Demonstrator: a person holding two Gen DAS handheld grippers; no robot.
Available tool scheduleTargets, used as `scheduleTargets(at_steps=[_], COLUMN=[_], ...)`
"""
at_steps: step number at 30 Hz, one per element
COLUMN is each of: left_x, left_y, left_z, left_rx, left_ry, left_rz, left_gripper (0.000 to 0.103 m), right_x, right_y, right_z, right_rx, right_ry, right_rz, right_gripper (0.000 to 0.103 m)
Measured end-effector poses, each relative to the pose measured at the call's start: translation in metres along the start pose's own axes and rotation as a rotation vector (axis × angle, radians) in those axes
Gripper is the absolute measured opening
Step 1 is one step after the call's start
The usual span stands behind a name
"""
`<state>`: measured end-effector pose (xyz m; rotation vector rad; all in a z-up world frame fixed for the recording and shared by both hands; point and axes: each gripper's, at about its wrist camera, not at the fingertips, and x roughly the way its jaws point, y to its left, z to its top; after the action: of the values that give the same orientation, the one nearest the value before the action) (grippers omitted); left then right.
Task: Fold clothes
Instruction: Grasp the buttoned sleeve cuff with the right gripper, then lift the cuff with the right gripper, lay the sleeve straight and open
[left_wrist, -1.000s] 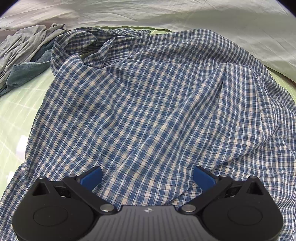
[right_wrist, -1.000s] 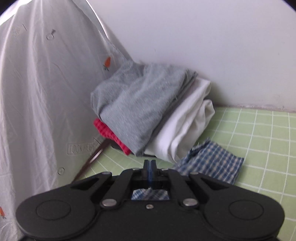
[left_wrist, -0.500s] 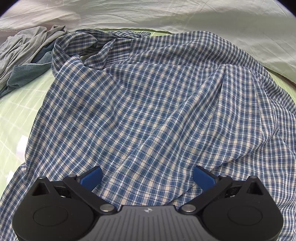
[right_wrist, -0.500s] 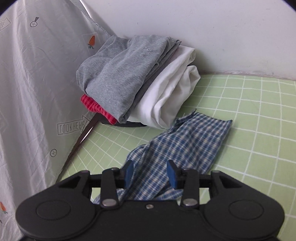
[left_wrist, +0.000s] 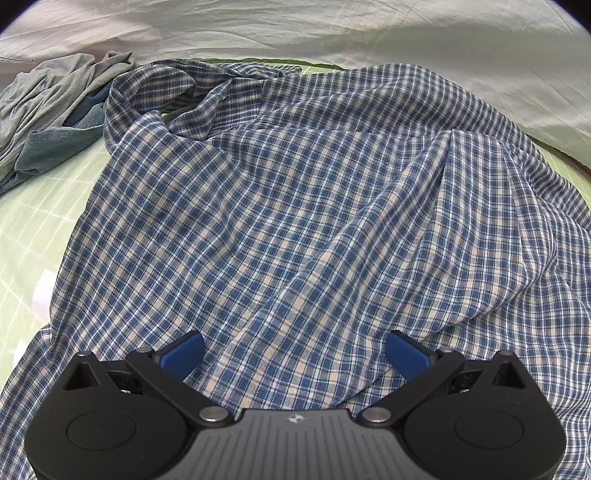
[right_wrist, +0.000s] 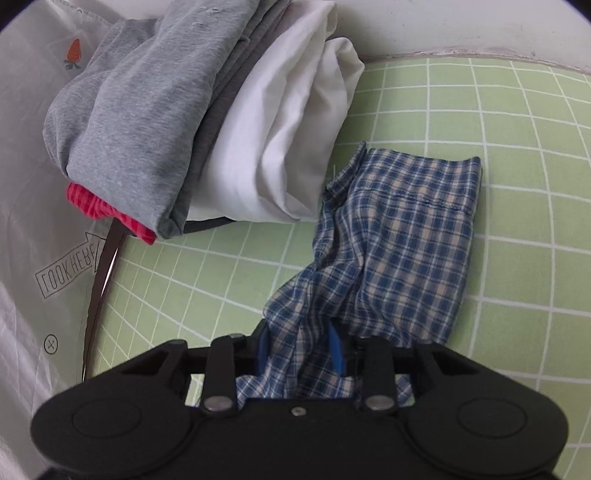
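Left gripper (left_wrist: 295, 352) jaws wide, gripping nothing, over plaid shirt (left_wrist: 295, 221) spread on green mat (left_wrist: 33, 229). Right gripper (right_wrist: 300, 349) jaws just closing, partly open, shirt sleeve (right_wrist: 399, 236) bunched between pads; folded pile (right_wrist: 199, 110) beyond.

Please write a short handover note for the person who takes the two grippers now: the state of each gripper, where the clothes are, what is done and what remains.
Left gripper: open, hovering over the spread plaid shirt, holding nothing.
Right gripper: fingers have just been closing around a bunched sleeve of the shirt; the grip is not clearly firm.
Folded pile of grey, white and red clothes sits at the green mat's corner. Unfolded grey clothes lie beside the shirt.
Done: the folded pile. Left: the shirt is not folded yet, then the grey clothes.
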<state>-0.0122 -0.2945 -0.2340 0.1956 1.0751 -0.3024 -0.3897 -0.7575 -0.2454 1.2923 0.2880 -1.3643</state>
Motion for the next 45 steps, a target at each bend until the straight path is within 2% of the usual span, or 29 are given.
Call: scheduleTargets(at_steps=[2,5,7,11,13,16,18,21,23,27,30,31,32,34,37,40,41,43,45], left_x=[0.000,0.001,0.001,0.001,0.001,0.000,0.000,0.000,0.000,0.000,0.000,0.000,0.000,0.000,0.000,0.000,0.000,0.000,0.000], left_y=[0.000,0.000,-0.001,-0.002,-0.002,-0.002,-0.002,-0.002,-0.002,-0.002,-0.003,-0.003,-0.003,-0.003,-0.003,-0.003,-0.003,-0.003,-0.003], left_z=[0.000,0.000,0.001,0.000,0.000,-0.001,-0.002,-0.002,-0.001,-0.001,-0.001,-0.002,-0.002,-0.002,-0.003,-0.003,-0.003,-0.003,-0.003], left_rx=[0.001,-0.003,-0.006,-0.006,-0.006,-0.006,-0.006,-0.002,0.001,0.000,-0.001,-0.001,-0.002,-0.005,-0.007,-0.007,-0.007,-0.006,-0.005], left_ry=[-0.002,-0.006,-0.008,-0.014,-0.017,-0.024,-0.028,-0.028,-0.026,-0.024,-0.024,-0.025,-0.026,-0.028,-0.030,-0.030,-0.030,-0.030,-0.029], left_rz=[0.000,0.003,0.007,0.007,0.007,0.007,0.007,0.006,0.004,0.004,0.004,0.005,0.005,0.006,0.007,0.007,0.007,0.007,0.006], left_gripper=[0.103,0.103,0.103,0.103,0.103,0.103,0.103,0.103,0.103,0.103,0.103,0.103,0.103,0.103,0.103,0.103,0.103,0.103,0.103], right_x=[-0.002,-0.014,-0.025,-0.064,-0.083,-0.105,-0.106,-0.094,-0.092,-0.091,-0.096,-0.098,-0.101,-0.103,-0.099,-0.091,-0.085,-0.072,-0.064], right_y=[0.000,0.001,0.003,-0.001,-0.015,-0.035,-0.049,-0.079,-0.091,-0.096,-0.088,-0.084,-0.080,-0.074,-0.071,-0.063,-0.061,-0.058,-0.058], right_z=[-0.001,-0.002,0.000,0.015,0.012,-0.005,-0.017,-0.033,-0.043,-0.050,-0.047,-0.044,-0.041,-0.034,-0.019,-0.010,-0.008,-0.006,-0.005], right_rx=[-0.023,-0.047,-0.060,-0.021,-0.001,-0.071,-0.132,-0.168,-0.172,-0.169,-0.193,-0.207,-0.221,-0.224,-0.125,-0.087,-0.082,-0.070,-0.045], right_ry=[-0.004,-0.023,-0.038,-0.114,-0.155,-0.195,-0.177,-0.083,-0.050,-0.005,-0.040,-0.062,-0.084,-0.112,-0.121,-0.100,-0.081,-0.041,-0.024], right_rz=[0.012,0.057,0.096,0.322,0.432,0.452,0.362,0.181,0.141,0.069,0.031,0.019,0.006,-0.012,-0.022,-0.006,-0.026,-0.076,-0.103], right_gripper=[0.009,0.004,0.004,0.004,0.003,0.003,0.003,0.003,0.004,0.009,0.032,0.044,0.048,0.049,0.058,0.064,0.066,0.065,0.058])
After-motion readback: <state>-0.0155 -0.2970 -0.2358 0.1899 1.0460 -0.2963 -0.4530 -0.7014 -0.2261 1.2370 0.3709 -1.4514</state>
